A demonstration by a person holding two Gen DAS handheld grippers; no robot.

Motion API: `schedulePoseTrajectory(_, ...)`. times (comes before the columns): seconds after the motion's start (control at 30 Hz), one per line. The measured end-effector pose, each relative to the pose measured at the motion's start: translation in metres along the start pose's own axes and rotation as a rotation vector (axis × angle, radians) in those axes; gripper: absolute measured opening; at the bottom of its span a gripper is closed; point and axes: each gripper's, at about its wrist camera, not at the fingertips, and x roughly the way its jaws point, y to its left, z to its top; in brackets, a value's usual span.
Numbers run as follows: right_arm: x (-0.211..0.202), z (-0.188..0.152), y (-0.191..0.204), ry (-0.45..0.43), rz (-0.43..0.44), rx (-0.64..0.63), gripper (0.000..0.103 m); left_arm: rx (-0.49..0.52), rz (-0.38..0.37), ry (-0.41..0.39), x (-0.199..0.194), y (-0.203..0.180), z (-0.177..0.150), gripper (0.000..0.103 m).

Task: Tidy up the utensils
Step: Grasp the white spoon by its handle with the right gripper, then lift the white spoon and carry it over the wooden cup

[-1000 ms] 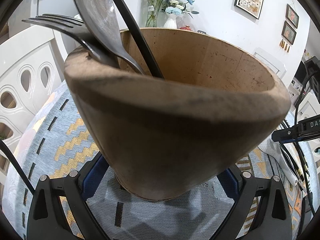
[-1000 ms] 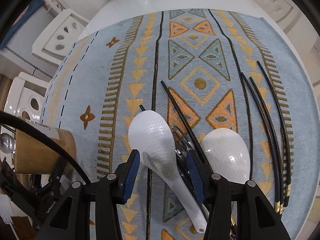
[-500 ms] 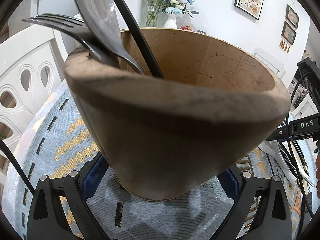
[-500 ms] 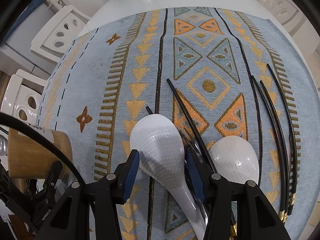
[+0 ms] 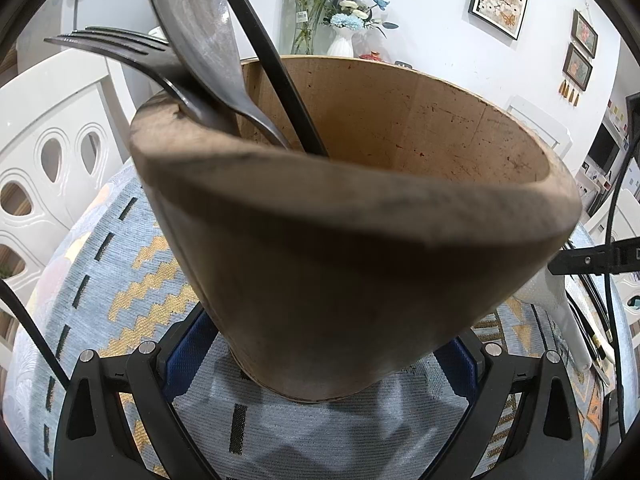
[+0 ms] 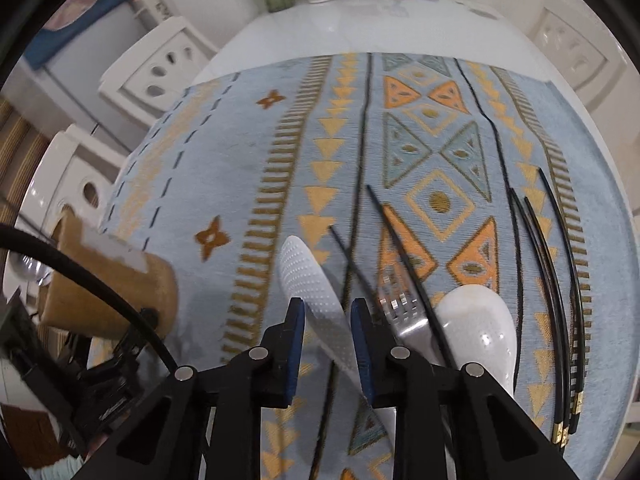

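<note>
While the jaws have just been closing:
Dotted spoon: pinched by the right gripper, turned on edge, beside the fork.
Plain spoon: on the cloth, right of the fork.
Chopsticks: further right on the tabletop.
Holder: clamped by the left gripper; contains metal spoon, dark fork, chopstick.

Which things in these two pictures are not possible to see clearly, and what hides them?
- Left wrist view: the lower ends of the fork, spoon and black chopstick are hidden inside the wooden holder.
- Left wrist view: whether the left gripper presses the holder; its pads are behind it.
- Right wrist view: the dotted white spoon handle, hidden under the right gripper.
- Right wrist view: the metal fork is blurred.
</note>
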Motion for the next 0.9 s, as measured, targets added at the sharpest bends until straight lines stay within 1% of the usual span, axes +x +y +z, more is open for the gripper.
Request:
schedulePoseTrajectory(0.13,-0.002,-0.003,0.011,-0.001,-0.005,-0.035,0.022,0.000,0.000,0.000,0.000,0.000,0.000,0.099)
schedulePoseTrajectory(0.33,0.014,-0.001,0.020,0.049,-0.033,-0.075,0.022,0.000,0.001,0.000,0.000,0.000,0.000,0.099)
schedulePoseTrajectory(0.6,0.043,0.006,0.027,0.147,-0.066,-0.111,0.022,0.000,0.000,0.000,0.000,0.000,0.000,0.099)
schedulePoseTrajectory(0.67,0.051,0.004,0.029,0.172,-0.080,-0.118,0.020,0.000,0.000,0.000,0.000,0.000,0.000,0.099)
schedulePoseTrajectory(0.73,0.050,0.002,0.031,0.156,-0.075,-0.128,0.017,0.000,0.000,0.000,0.000,0.000,0.000,0.099)
schedulePoseTrajectory(0.8,0.043,0.001,0.033,0.124,-0.064,-0.133,0.008,0.000,0.000,0.000,0.000,0.000,0.000,0.099)
schedulePoseTrajectory(0.9,0.025,0.003,0.030,0.054,-0.030,-0.095,0.008,0.000,0.000,0.000,0.000,0.000,0.000,0.099)
